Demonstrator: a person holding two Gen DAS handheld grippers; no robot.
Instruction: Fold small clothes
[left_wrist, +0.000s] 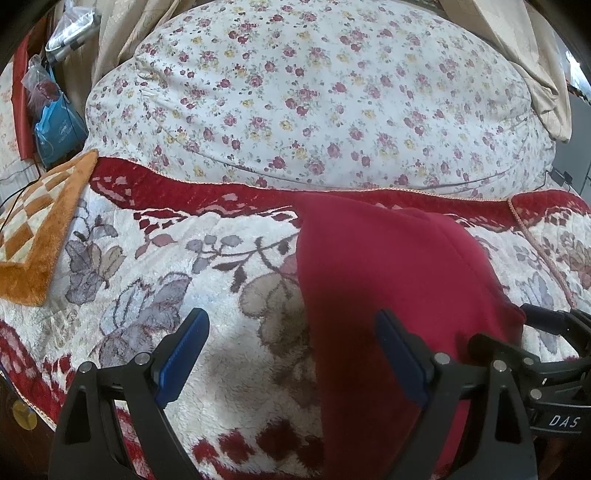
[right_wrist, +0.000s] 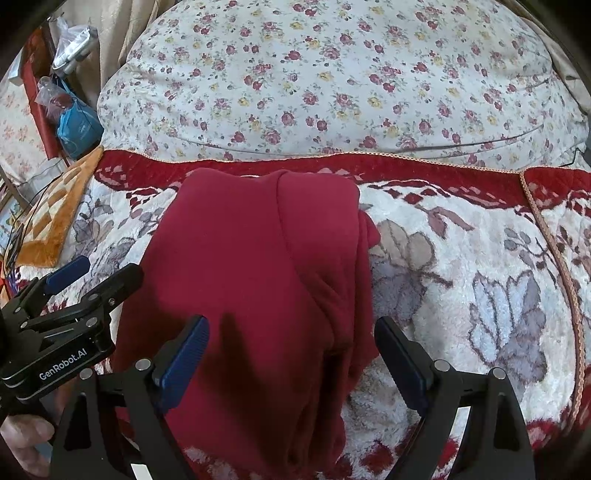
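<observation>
Your fingers stand wide apart on both tools, and nothing is pinched between either pair. Starting at the left, your left gripper (left_wrist: 291, 350) hovers over the plush floral blanket (left_wrist: 155, 266), its blue pads (left_wrist: 184, 354) spread with only bare pile between them; its right finger sits over the left edge of the red garment (left_wrist: 388, 266). In the right wrist view that same left gripper (right_wrist: 92, 273) shows at the left border, just beside the garment's left edge, with your hand (right_wrist: 26, 439) below it.

Moving rightward, the red garment (right_wrist: 258, 277) lies on the blanket (right_wrist: 480, 295) as a long band running from the near edge away to the blanket's red border. A raised fold line runs lengthwise down its right part, and a bit of cloth sticks out along its right side. Your right gripper (right_wrist: 291, 350) hangs over the near part of the garment, pads (right_wrist: 184, 354) parted, the cloth below them rather than clamped.

Beyond the blanket, a rose-printed quilt (right_wrist: 332, 74) bulges across the far side. At far left lie an orange checked cushion (left_wrist: 40, 229) and a blue plastic bag (left_wrist: 55, 133).
</observation>
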